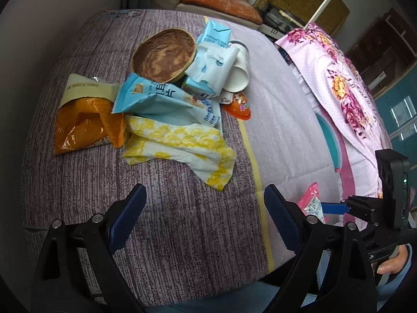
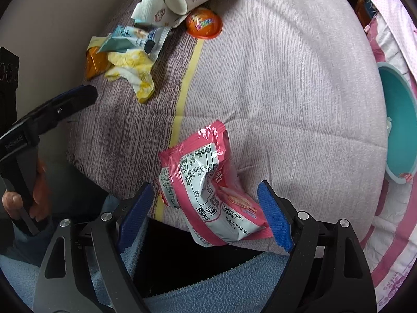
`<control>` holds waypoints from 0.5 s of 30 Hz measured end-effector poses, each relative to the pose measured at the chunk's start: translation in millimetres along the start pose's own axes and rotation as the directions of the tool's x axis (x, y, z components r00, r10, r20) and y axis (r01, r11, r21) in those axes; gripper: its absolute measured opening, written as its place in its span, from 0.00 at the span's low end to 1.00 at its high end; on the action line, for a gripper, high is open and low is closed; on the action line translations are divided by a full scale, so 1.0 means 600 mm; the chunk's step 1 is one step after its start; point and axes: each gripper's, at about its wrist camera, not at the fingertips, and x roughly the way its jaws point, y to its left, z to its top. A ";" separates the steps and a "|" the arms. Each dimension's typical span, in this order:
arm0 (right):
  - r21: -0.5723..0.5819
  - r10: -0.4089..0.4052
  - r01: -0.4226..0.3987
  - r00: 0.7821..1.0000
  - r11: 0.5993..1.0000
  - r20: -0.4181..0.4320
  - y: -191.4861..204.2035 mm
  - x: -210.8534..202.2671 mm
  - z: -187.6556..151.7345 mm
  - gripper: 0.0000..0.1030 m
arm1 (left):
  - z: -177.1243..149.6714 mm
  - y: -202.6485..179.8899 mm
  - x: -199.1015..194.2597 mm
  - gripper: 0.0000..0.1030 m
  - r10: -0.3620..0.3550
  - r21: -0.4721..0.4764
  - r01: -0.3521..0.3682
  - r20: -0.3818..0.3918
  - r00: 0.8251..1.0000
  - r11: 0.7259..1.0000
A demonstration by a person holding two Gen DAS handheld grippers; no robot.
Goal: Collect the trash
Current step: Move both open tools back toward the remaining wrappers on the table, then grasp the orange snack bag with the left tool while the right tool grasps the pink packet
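Closest to the person, the right gripper (image 2: 208, 214) points down at the near edge of the bed (image 2: 273, 91), and its two blue pads stand wide apart. A crinkly pink wrapper (image 2: 208, 182) lies between them, right at the bed's edge, with one end hanging a little over it. The pads do not squeeze it; there is a gap on the left side, and the right pad is just beside the wrapper, maybe brushing it. I think the claw is spread wide so it can fit around the puffy wrapper before closing. The left gripper (image 1: 206, 219) is at about 9 o'clock from the wrapper, also wide open with nothing in it, hanging over bare purple blanket. It looks like it is waiting its turn. Farther off, at about 11 o'clock from the pink wrapper, sits the big heap of trash: a yellow patterned wrapper (image 1: 179, 146), an orange bag (image 1: 86, 125), a blue snack packet (image 1: 153, 99), a brown round lid (image 1: 164, 54), a blue carton (image 1: 216, 36), a white paper cup (image 1: 238, 75) on its side and an orange egg-shaped toy shell (image 1: 238, 105). At about 3 o'clock, a teal bowl (image 2: 398, 120) rests on the pink bedding; it may be where the trash goes.
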 end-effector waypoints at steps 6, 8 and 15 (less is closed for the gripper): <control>0.027 0.020 -0.020 1.000 0.999 -0.003 -0.012 0.019 -0.002 0.76 | -0.001 0.026 0.010 0.89 0.010 -0.064 -0.011 -0.010 1.000 0.998; 0.016 0.039 -0.039 0.999 0.999 0.011 -0.011 0.020 -0.002 0.72 | 0.000 0.029 0.011 0.89 0.020 -0.069 -0.020 -0.009 1.000 0.997; 0.027 0.079 -0.080 0.995 0.996 0.056 -0.010 0.014 0.021 0.31 | 0.016 0.070 -0.017 0.89 0.069 -0.075 -0.066 0.041 0.997 0.995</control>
